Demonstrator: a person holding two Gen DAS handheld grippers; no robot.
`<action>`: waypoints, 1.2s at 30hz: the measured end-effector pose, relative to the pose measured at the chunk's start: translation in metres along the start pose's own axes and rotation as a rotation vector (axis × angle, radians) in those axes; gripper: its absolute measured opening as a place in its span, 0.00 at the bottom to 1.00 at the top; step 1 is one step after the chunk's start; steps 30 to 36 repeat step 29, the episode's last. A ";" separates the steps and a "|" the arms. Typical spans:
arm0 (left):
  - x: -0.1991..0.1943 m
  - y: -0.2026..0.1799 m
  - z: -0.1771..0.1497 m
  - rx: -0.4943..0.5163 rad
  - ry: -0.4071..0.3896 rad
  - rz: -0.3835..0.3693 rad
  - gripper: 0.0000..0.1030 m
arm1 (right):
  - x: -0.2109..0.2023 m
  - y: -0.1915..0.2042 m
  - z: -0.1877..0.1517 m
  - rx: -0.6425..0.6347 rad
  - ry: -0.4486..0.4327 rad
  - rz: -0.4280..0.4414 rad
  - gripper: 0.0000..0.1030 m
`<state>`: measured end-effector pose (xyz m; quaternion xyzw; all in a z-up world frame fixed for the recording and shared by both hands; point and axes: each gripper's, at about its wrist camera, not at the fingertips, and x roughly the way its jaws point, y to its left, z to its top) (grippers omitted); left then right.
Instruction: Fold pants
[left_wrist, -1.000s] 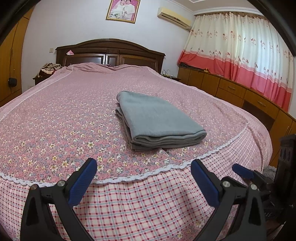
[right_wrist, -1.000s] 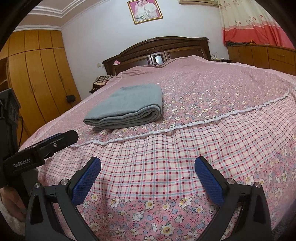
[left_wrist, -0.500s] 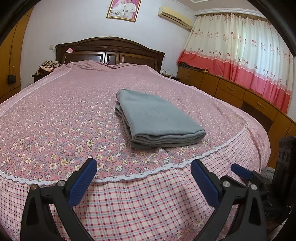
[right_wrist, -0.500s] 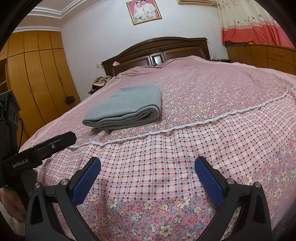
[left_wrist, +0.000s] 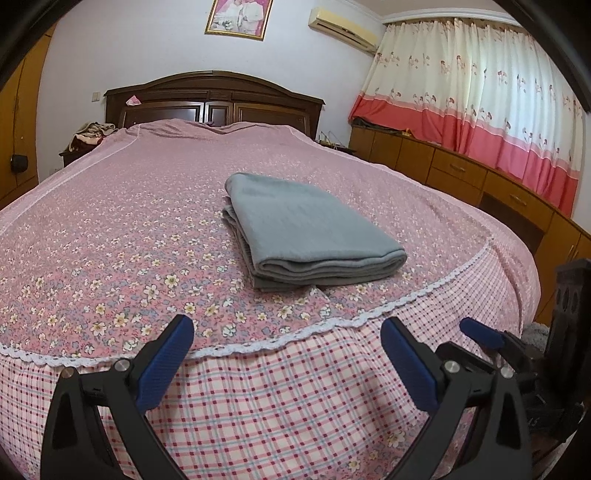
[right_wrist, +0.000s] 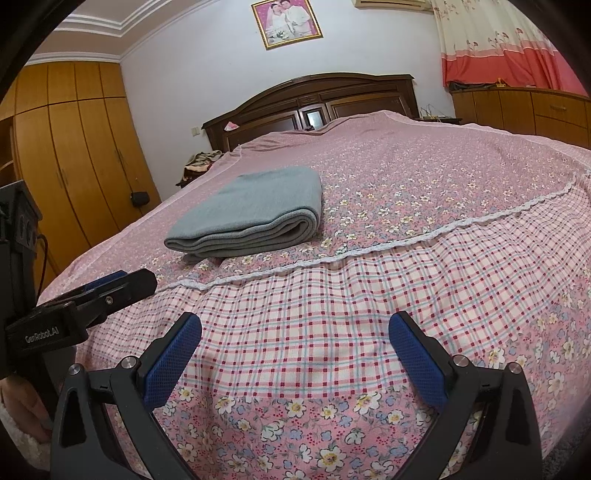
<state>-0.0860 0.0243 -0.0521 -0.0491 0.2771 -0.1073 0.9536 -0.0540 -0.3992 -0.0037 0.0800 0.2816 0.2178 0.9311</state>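
We see the pants (left_wrist: 306, 229) lying folded into a thick grey rectangle on the bed (left_wrist: 110, 229), on the flowered part of the pink cover, a little short of the white lace trim (left_wrist: 295, 338) that divides it from the checked band.

Our left claw (left_wrist: 287, 354) hangs released, its two blue pads spread wide with nothing between them. It sits over the checked band at the foot of the bed, and the pants lie ahead of it, beyond the trim and a little to the right of its midline, well apart from both pads. The stacked fold edges face this claw.

Our right claw (right_wrist: 295, 347) is likewise released, pads wide and empty, over the checked band. From it the pants (right_wrist: 255, 212) lie ahead and to the left, again past the trim and clear of the pads, with the rounded fold on the right end of the bundle.

In the right wrist view the left claw (right_wrist: 107, 291) juts in from the left edge, near the bed's corner and short of the pants. In the left wrist view a blue tip of the right claw (left_wrist: 480, 332) shows at the far right.

Beyond the bed stands a dark headboard (left_wrist: 214, 99).
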 end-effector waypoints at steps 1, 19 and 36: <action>0.000 -0.001 0.000 0.002 0.001 -0.003 1.00 | 0.000 0.000 0.000 0.000 0.000 0.000 1.00; 0.002 -0.008 -0.003 0.022 0.009 -0.011 1.00 | -0.001 0.000 0.001 0.003 0.000 0.002 1.00; 0.001 -0.005 -0.004 0.006 0.001 -0.010 1.00 | 0.002 0.000 -0.003 -0.004 0.004 -0.003 1.00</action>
